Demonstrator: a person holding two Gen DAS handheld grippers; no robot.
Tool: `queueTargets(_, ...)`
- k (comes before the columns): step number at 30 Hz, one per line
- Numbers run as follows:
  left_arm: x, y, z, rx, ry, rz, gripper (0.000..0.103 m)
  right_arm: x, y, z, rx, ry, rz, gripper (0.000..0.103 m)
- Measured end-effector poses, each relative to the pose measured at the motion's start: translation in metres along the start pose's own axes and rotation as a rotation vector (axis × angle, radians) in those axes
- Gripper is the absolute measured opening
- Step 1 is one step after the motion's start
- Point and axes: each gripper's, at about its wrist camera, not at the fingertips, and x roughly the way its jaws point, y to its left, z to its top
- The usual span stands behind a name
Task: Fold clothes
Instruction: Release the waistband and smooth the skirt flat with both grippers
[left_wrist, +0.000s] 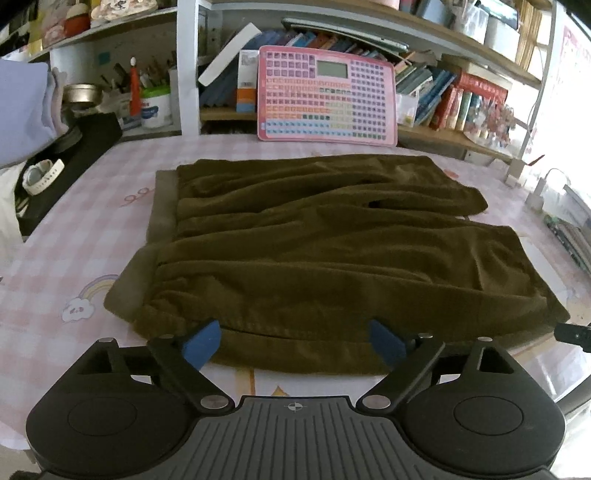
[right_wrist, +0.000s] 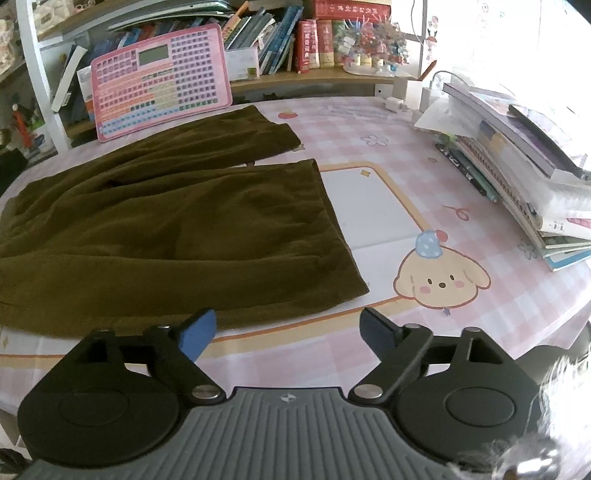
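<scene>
Nearest to me, the left gripper (left_wrist: 295, 341) stands with its jaws wide apart at the near hem of the trousers (left_wrist: 314, 251); nothing is clamped. The right gripper (right_wrist: 286, 332) is likewise spread and empty, over bare surface (right_wrist: 388, 155) just beside the trousers' near right corner.

I count one garment: dark olive trousers lying flat on the surface, waistband to my left, two legs running right, the far leg shorter in outline.

The surface carries a pink checked cover with cartoon prints. Behind it I see one pink keyboard-style board (left_wrist: 327, 94) leaning against the shelves (left_wrist: 461, 70), which hold rows of books.

The left view alone shows a white wristwatch (left_wrist: 42, 176) on a black item at the left edge, a metal bowl (left_wrist: 82, 94), and a lilac sleeve (left_wrist: 24, 110). The right view alone shows a printed puppy (right_wrist: 441, 277) on the cover and one stack of books (right_wrist: 524, 162) at the right edge.
</scene>
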Motion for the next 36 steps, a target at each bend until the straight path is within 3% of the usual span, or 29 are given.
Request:
queueTargets(3, 0.000, -0.003, 0.000, 0.007, -0.002, -0.014, 0.096, -0.002, 0.001, -0.001, -0.004, -0.004, -0.007, 0.086)
queueTargets(19, 0.005, -0.001, -0.003, -0.006, 0.028, -0.064, 0.096, -0.005, 0.008, 0.001, -0.018, -0.006, -0.020, 0.087)
queueTargets(29, 0.012, -0.006, 0.000, -0.002, 0.036, -0.077, 0.097, -0.007, 0.006, 0.003, -0.023, -0.002, -0.036, 0.087)
queueTargets(36, 0.014, 0.004, 0.015, -0.027, 0.021, -0.054, 0.097, -0.002, -0.003, 0.021, -0.008, -0.002, 0.000, 0.087)
